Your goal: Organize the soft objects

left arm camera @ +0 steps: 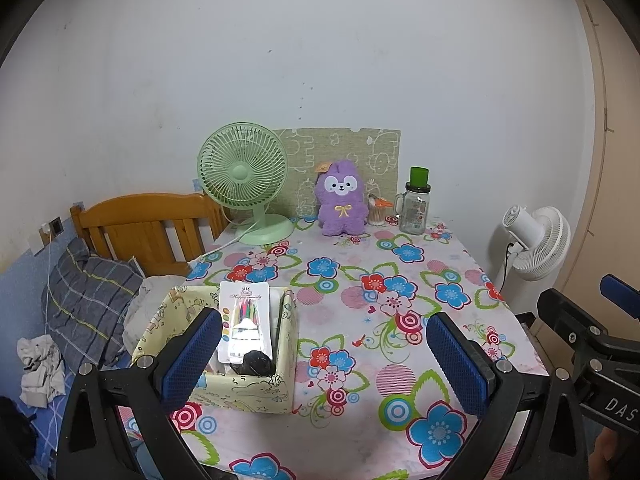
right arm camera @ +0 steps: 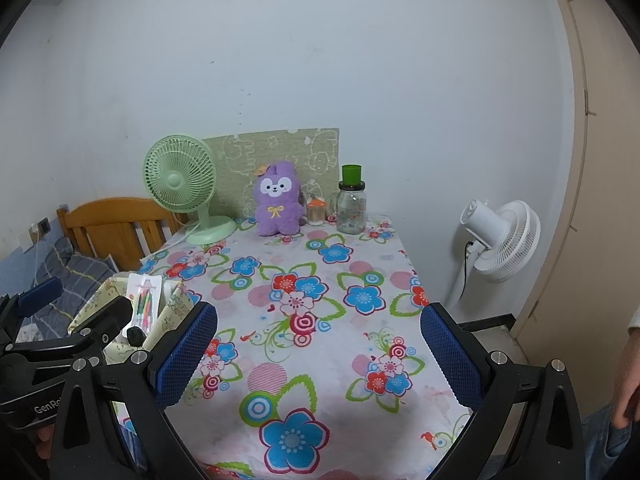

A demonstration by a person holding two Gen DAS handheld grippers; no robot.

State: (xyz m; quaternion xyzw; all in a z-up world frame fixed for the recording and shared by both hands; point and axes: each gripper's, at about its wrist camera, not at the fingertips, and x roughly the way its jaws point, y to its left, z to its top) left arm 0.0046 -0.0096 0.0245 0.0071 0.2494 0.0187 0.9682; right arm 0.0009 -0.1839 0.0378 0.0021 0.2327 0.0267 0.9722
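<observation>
The plush toy (left arm camera: 342,200) stands at the table's (left arm camera: 360,432) far edge, between fan (left arm camera: 244,176) and jar (left arm camera: 414,210).

You get soft, even indoor light, weak shadows, no glare; fisheye bends edges, corners are black.

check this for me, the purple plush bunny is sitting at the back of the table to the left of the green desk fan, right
Not quite: the purple plush bunny sits at the back of the floral-clothed table, but to the right of the green desk fan. Both wrist views show it.
</observation>
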